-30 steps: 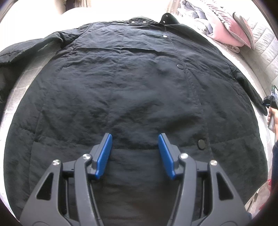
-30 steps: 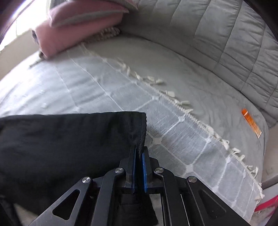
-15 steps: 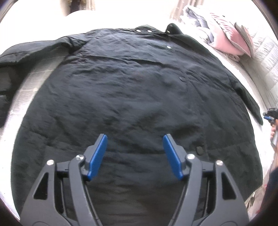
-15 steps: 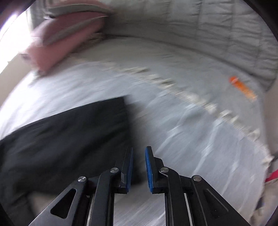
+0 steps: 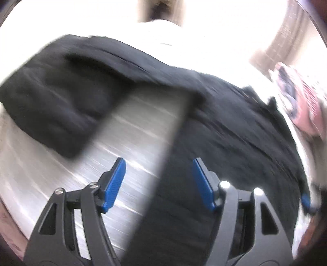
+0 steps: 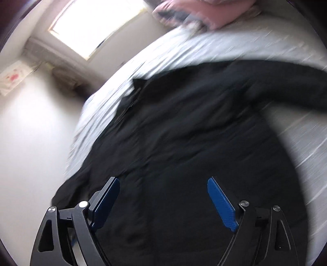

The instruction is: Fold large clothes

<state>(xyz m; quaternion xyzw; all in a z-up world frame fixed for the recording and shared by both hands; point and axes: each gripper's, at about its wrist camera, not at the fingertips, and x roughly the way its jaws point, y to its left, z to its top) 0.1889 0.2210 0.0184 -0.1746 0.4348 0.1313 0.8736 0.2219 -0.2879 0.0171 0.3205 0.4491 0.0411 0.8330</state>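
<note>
Coat: a large black coat (image 6: 184, 143) lies spread flat on the bed (image 6: 235, 47), front up, filling most of the right wrist view; its collar end is far, its hem near.
Look: dark, matte and lightly quilted, creased across the body; both views are blurred, so snaps and seams cannot be made out.
Sleeves: 1 sleeve (image 5: 61, 98) reaches out to the left in the left wrist view, its cuff end doubled over on the bed cover; the other sleeve (image 6: 286, 86) runs out to the far right in the right wrist view.
Just changed, right: the right claw (image 6: 163, 202) a second ago pinched the cuff of a sleeve; its jaws have just been opening, the cuff is let go, nothing is between them, and it now looks down over the coat's body.
Just changed, left: the left claw (image 5: 159, 180) has just been opening further, wide and empty, and has swung from the coat's middle to its left edge, with the bed cover under 1 blue pad.
Meaning: likely the sleeve is laid out and both claws are free for the next fold, probably starting at the left side.
Around: pink pillows (image 6: 214, 14) lie at the far end of the bed.
</note>
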